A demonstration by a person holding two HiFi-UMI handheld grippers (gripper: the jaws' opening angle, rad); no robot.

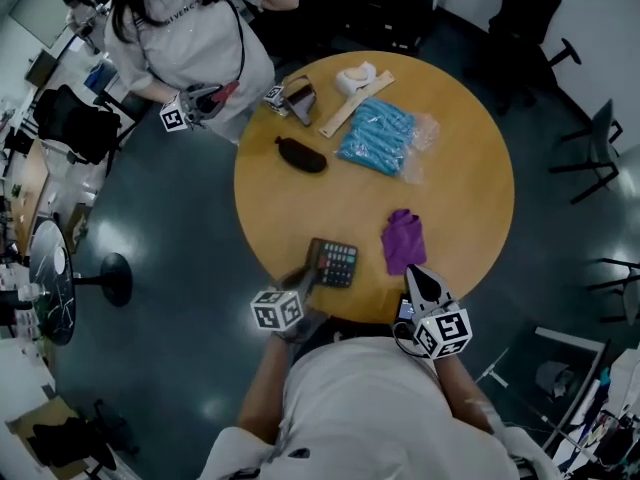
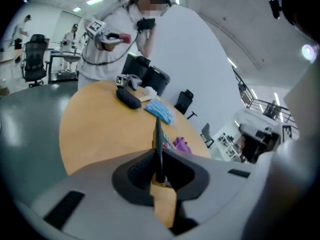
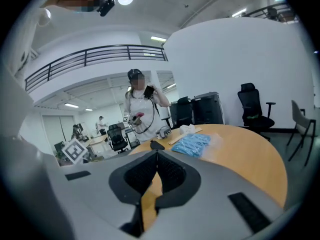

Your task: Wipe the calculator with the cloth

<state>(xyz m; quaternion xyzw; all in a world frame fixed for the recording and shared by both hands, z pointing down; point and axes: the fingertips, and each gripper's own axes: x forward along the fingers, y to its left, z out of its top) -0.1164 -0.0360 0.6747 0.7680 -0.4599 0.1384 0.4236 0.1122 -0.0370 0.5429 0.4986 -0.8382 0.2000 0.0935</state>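
1. The left gripper (image 1: pixel 305 278) clamps the calculator (image 1: pixel 337 262) by its edge, at the table's (image 1: pixel 290 193) seven o'clock.
2. The right gripper (image 1: pixel 414 273) is closed and empty.
3. The purple cloth (image 1: pixel 403 240) lies at five o'clock.

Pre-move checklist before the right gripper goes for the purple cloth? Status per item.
1. Hold on calculator by left gripper: ok, its edge is clamped between the jaws.
2. Load in right gripper: ok, nothing between its jaws.
3. Right jaws open for the grab: not ok, they are together.
4. Reach to purple cloth: ok, it lies uncovered on the table just ahead of the right gripper.
5. Keys exposed for wiping: ok, they face up in the head view.
6. Hold firm enough for wiping: cannot tell.
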